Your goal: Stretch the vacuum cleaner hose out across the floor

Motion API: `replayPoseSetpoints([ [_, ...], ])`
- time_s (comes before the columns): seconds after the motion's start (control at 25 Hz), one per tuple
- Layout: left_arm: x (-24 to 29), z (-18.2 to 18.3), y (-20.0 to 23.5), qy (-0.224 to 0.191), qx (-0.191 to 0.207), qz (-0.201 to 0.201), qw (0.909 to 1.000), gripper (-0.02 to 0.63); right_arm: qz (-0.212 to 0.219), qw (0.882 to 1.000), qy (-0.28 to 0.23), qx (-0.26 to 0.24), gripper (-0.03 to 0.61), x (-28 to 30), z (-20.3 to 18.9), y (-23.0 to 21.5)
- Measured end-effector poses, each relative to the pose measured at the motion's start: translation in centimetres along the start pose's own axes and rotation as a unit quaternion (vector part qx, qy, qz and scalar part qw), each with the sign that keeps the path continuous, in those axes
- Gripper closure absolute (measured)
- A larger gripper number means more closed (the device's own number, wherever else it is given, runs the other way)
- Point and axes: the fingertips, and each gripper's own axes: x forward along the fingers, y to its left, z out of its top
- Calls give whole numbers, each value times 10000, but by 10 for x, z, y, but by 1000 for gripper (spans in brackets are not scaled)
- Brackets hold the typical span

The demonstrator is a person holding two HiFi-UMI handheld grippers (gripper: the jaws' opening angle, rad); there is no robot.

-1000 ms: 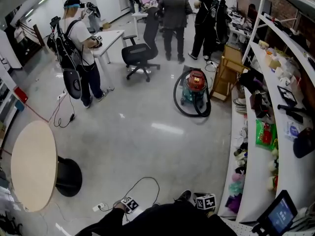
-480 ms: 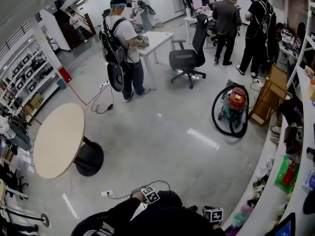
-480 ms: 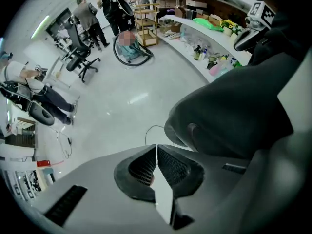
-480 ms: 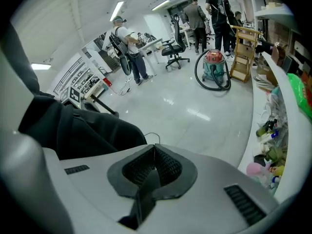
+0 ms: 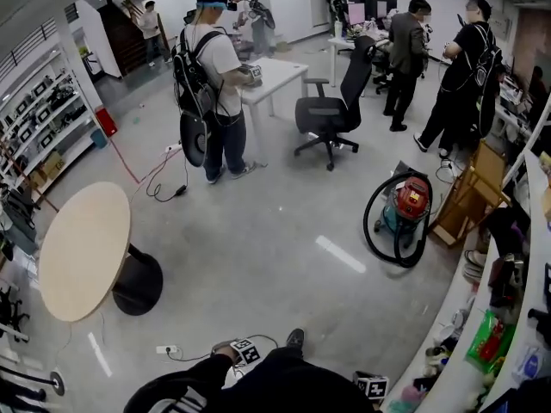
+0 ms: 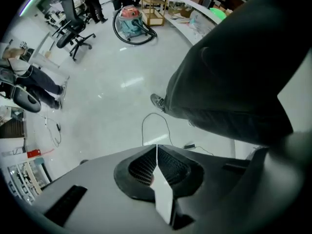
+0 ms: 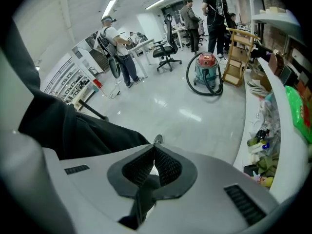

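Observation:
The vacuum cleaner, red on top with a teal body, stands on the floor at the right, far from me. Its black hose hangs in a loop around it. It shows again as the vacuum cleaner in the left gripper view and the vacuum cleaner in the right gripper view. My left gripper and right gripper hang low beside my legs, several steps from the vacuum. The left gripper is shut with nothing in it. So is the right gripper.
A round beige table stands at the left, and a black office chair and a white desk farther off. A person with a backpack and others stand at the back. A wooden stand and a cluttered curved counter line the right. A cable lies near my feet.
The head view has swung left and come a little nearer, so the vacuum cleaner sits farther right in the picture. Both grippers stay shut and low by my legs.

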Motion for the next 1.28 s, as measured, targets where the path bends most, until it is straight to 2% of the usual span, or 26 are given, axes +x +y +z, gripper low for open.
replayPoseSetpoints([
  [0.24, -21, 121, 82, -847, 246, -83, 9961, 588, -446, 9988, -179, 23, 565, 14, 98, -13],
  [0.4, -34, 174, 136, -1293, 167, -80, 9914, 588, -481, 9986, 38, -212, 565, 33, 132, 0],
  [0.48, -33, 179, 155, -1331, -68, -124, 9910, 588, -420, 9980, 165, -437, 565, 41, 144, 6],
  [0.64, -17, 159, 173, -1121, -451, -286, 9923, 588, -329, 9975, 277, -564, 565, 56, 167, 5],
  [0.8, 5, 123, 163, -497, -536, -418, 9964, 588, -129, 9975, 340, -610, 563, 75, 193, -1],
  [0.96, 0, 117, 149, -178, -423, -422, 9981, 588, 75, 9970, 167, -754, 565, 96, 250, -28],
  [1.04, -13, 123, 150, -142, -508, -315, 9981, 588, 239, 9955, 145, -904, 565, 108, 276, -41],
  [1.12, -28, 140, 153, -215, -833, -202, 9961, 588, 355, 9926, 117, -1156, 565, 113, 300, -57],
  [1.2, -43, 169, 156, -379, -1103, -100, 9931, 588, 388, 9904, -41, -1324, 565, 109, 325, -81],
  [1.28, -60, 206, 165, -570, -1154, 78, 9917, 588, 431, 9916, -168, -1205, 565, 107, 344, -106],
])
